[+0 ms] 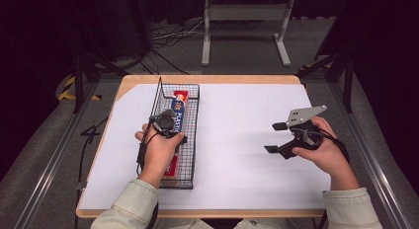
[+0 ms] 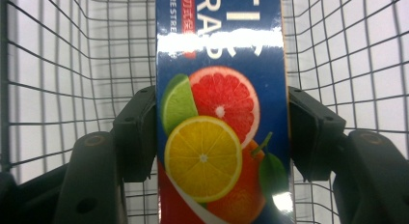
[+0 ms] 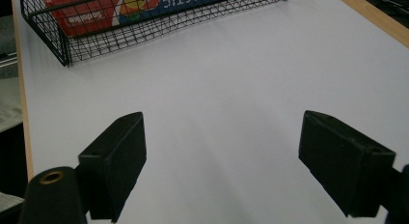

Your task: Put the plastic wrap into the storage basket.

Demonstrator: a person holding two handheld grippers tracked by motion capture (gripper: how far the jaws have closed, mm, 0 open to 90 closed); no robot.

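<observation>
Blue carton (image 2: pixel 222 113) between left gripper (image 2: pixel 222 137) jaws

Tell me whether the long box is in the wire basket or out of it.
In. The box lies flat inside the wire basket, mesh walls on both sides, with the left gripper straddling its width.

One black wire basket (image 1: pixel 190 135) sits on the table (image 1: pixel 247 140) at about nine o'clock from the table's centre. Inside it lies one long blue and red box (image 1: pixel 179 110) printed with citrus fruit; the left gripper view shows four pieces of fruit on it: one lime wedge, one grapefruit half, one lemon half and one whole orange. Two hand-held grippers are counted: the left gripper (image 1: pixel 170 133) at nine o'clock, over the basket, and the right gripper (image 1: pixel 275 137) at three o'clock. Two hands, two pale sleeves.
</observation>
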